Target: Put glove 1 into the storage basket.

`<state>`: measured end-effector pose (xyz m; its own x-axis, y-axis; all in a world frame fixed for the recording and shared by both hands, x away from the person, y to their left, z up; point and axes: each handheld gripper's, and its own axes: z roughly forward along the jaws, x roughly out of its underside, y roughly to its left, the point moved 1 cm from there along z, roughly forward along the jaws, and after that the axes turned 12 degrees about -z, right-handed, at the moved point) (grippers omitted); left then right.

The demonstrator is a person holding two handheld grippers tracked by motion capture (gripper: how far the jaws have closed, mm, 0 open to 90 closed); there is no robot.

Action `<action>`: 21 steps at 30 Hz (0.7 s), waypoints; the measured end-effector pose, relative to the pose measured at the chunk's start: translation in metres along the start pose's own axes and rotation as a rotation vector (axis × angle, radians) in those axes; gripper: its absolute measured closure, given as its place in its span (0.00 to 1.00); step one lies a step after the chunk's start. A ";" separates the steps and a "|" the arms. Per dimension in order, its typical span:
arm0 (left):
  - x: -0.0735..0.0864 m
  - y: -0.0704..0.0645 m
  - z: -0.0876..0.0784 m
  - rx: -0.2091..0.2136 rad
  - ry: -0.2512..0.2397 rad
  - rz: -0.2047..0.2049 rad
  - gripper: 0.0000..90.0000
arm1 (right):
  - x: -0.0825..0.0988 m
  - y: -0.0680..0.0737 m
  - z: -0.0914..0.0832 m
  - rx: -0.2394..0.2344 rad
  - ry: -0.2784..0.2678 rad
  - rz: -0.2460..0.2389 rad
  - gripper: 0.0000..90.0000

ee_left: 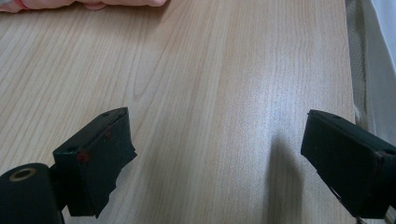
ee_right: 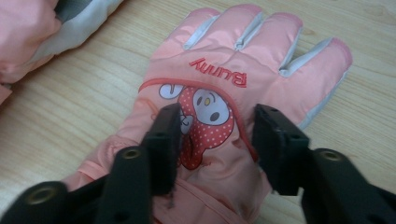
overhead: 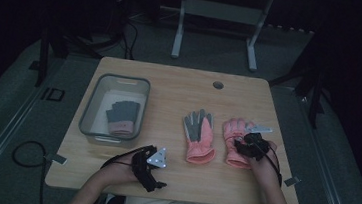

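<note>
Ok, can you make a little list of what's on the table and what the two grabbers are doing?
table: wooden table
bin: clear bin holding dark gloves
pink gloves: palm-up glove; cartoon glove beside it
right gripper: over the cartoon glove, jaws partly open astride its picture
left gripper: open, holding nothing, over bare wood

A pink padded glove [ee_right: 233, 93] lies flat on the desk [overhead: 180, 89], back side up, at about four o'clock on the desktop. Its grey-trimmed fingers point toward twelve and its cuff toward six. The back bears a red "Bunny" word and a cartoon figure with a red, white-dotted patch. Its mate [overhead: 199, 134] lies palm up just beside it at nine o'clock.
</note>
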<state>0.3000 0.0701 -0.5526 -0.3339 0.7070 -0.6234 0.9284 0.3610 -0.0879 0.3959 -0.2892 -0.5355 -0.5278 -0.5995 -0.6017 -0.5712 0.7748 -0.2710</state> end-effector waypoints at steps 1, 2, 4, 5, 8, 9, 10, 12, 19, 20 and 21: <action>0.000 0.000 0.000 -0.001 0.000 0.001 0.09 | 0.001 0.000 0.001 -0.001 -0.001 -0.004 0.67; 0.000 0.000 0.000 -0.001 0.001 0.002 0.09 | 0.000 0.001 0.001 -0.003 -0.003 -0.003 0.74; 0.000 0.000 0.001 -0.003 0.005 0.004 0.09 | -0.001 0.005 0.002 0.007 0.001 -0.011 0.83; 0.000 -0.001 0.001 -0.004 0.004 0.003 0.09 | -0.002 0.007 0.002 0.016 0.006 -0.017 0.86; 0.000 -0.001 0.001 -0.003 0.003 0.005 0.09 | -0.004 0.008 0.002 0.025 0.012 0.018 0.92; 0.000 -0.001 0.001 -0.002 0.002 0.004 0.09 | -0.004 0.007 0.001 0.023 0.006 0.029 0.93; 0.000 -0.001 0.001 -0.002 0.002 0.004 0.09 | -0.004 0.007 0.000 0.022 0.001 0.039 0.93; 0.000 -0.001 0.001 -0.001 -0.001 0.003 0.09 | -0.005 0.005 -0.005 0.021 -0.014 0.071 0.95; 0.000 -0.001 0.001 -0.002 0.000 0.005 0.09 | -0.023 0.004 -0.026 0.040 -0.056 0.080 0.95; 0.000 -0.001 0.001 -0.003 0.001 0.006 0.09 | -0.028 0.003 -0.031 0.047 -0.069 0.081 0.95; 0.000 -0.001 0.001 -0.003 0.001 0.006 0.09 | -0.033 0.003 -0.036 0.050 -0.079 0.079 0.95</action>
<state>0.2993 0.0694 -0.5530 -0.3284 0.7097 -0.6232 0.9300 0.3583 -0.0820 0.3889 -0.2749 -0.4895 -0.5179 -0.5197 -0.6795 -0.4963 0.8295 -0.2562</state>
